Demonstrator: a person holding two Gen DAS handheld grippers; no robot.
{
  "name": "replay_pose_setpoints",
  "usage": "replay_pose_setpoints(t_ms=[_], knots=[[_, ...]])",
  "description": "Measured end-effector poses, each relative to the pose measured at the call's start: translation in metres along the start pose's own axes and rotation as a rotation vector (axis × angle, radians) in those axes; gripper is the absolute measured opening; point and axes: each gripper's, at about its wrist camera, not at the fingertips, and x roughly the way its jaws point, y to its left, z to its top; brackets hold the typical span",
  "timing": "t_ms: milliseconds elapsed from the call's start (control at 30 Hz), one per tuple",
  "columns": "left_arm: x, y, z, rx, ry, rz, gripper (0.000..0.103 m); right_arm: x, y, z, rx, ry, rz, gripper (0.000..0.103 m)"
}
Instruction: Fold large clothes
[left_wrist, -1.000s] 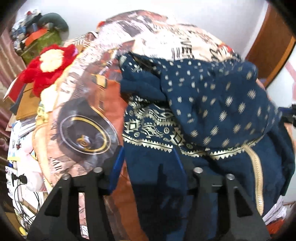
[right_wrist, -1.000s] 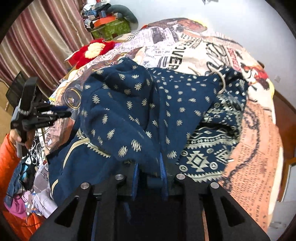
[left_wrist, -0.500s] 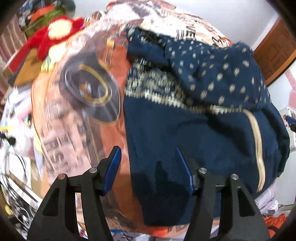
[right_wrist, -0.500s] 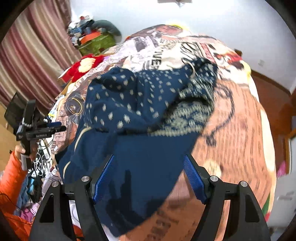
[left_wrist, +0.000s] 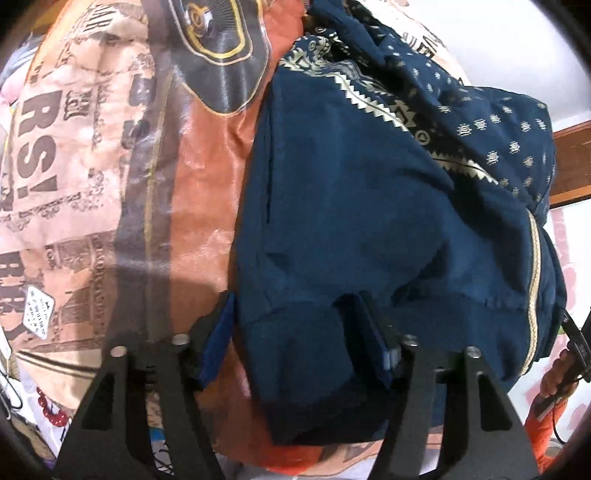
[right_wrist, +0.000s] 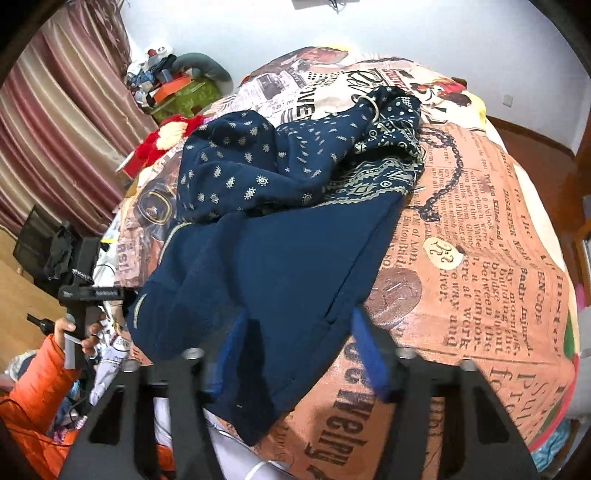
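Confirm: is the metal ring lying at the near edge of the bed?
No, the metal ring sits on the garment's far end, away from the tool.

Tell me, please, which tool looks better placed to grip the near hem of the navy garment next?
Probably the left tool: the navy garment hem corner already sits between its open jaws, while the right tool straddles flatter cloth.

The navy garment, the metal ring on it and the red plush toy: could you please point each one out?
navy garment (right_wrist: 295, 266): right wrist view, plain lower panel.
metal ring (right_wrist: 371, 105): right wrist view, its rim.
red plush toy (right_wrist: 151, 147): right wrist view, red fur.
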Motion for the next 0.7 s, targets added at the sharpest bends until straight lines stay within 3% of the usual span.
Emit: replay_pose_setpoints(t_ms=[33, 67, 100, 167, 333, 500, 700], knots=[[-0.001, -0.003, 0.000, 0.010, -0.001, -0.003, 0.045, 0.001, 0.001, 0.000, -0.007, -0.002, -0.006, 0.034], [-0.002, -0.009, 0.000, 0.034, -0.003, -0.001, 0.029, 0.002, 0.002, 0.001, -0.010, -0.006, -0.012, 0.030], [-0.005, -0.018, 0.001, 0.069, -0.007, 0.014, 0.019, 0.002, 0.002, 0.002, -0.009, -0.010, -0.012, 0.025], [-0.012, -0.036, 0.004, 0.134, -0.035, 0.057, 0.012, 0.002, 0.001, 0.004, -0.006, -0.021, -0.010, 0.015], [-0.067, -0.077, 0.019, 0.228, -0.202, 0.048, 0.010, -0.008, -0.006, 0.020, 0.014, -0.078, 0.002, 0.009], [-0.117, -0.092, 0.049, 0.218, -0.330, 0.020, 0.010, -0.023, -0.016, 0.053, 0.008, -0.153, -0.027, 0.008], [-0.121, -0.086, 0.082, 0.222, -0.361, 0.072, 0.010, -0.002, -0.039, 0.087, 0.010, -0.137, -0.107, 0.008]])
